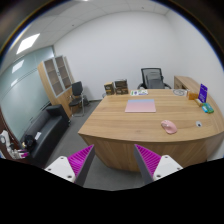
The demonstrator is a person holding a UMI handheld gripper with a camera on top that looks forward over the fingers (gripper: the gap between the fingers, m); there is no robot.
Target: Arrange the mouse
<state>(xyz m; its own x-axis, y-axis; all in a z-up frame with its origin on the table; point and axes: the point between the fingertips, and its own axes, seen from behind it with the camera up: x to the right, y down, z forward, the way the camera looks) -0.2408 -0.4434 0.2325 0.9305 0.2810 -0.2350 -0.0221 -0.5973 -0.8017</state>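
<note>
A pink mouse (169, 126) lies on the large wooden table (120, 120), toward its right near edge. A pink mouse mat (141, 105) lies flat further back, near the table's middle. My gripper (114, 160) is well short of the table, above the floor in front of it. Its fingers (79, 157) with magenta pads stand wide apart with nothing between them.
A laptop (204, 95) sits at the table's far right end. A black office chair (153, 77) stands behind the table, another chair (76, 95) by a wooden cabinet (58, 76) at the left. A dark sofa (45, 132) lines the left wall.
</note>
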